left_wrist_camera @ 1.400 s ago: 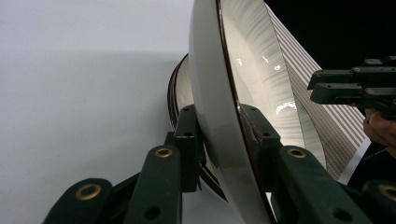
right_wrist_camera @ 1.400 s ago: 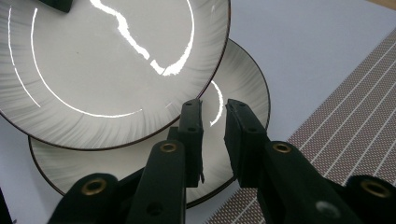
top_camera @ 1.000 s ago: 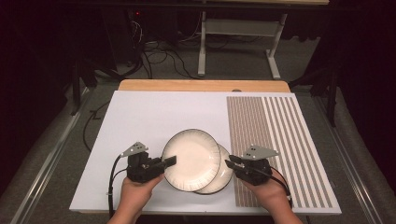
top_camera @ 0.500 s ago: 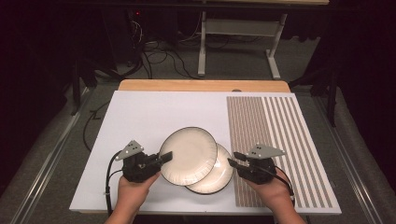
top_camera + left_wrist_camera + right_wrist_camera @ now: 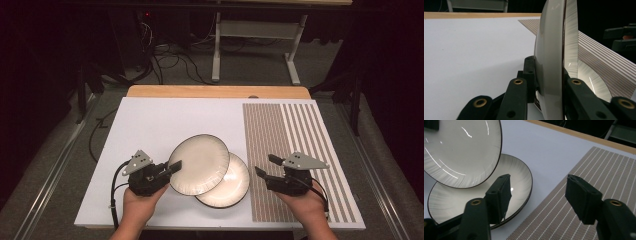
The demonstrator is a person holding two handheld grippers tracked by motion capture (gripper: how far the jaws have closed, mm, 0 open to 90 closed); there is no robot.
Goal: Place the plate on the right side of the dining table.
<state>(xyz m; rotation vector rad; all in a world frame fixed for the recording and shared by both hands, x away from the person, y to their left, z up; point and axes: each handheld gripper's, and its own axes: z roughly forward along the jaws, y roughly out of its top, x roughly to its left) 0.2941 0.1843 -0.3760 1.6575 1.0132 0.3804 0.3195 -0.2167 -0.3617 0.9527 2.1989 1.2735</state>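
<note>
Two cream plates with dark rims overlap near the front of the board. My left gripper (image 5: 175, 166) is shut on the left rim of the upper plate (image 5: 200, 164) and holds it tilted above the lower plate (image 5: 232, 187), which lies flat. In the left gripper view the held plate (image 5: 550, 62) stands edge-on between the pads of my left gripper (image 5: 547, 70). My right gripper (image 5: 264, 165) hovers over the striped mat, right of the lower plate. Its jaws have just been opening, and in the right gripper view my right gripper (image 5: 540, 195) has nothing between its pads.
The white board (image 5: 165, 120) covers most of the table, and a brown striped mat (image 5: 295, 135) covers its right part. A wooden edge (image 5: 215, 91) runs along the back. Behind it, a white table frame (image 5: 217, 45) and cables stand on the dark floor.
My right gripper has drawn away to the right from the lower plate's rim, and its jaws have spread. The left gripper has barely shifted with the upper plate.
</note>
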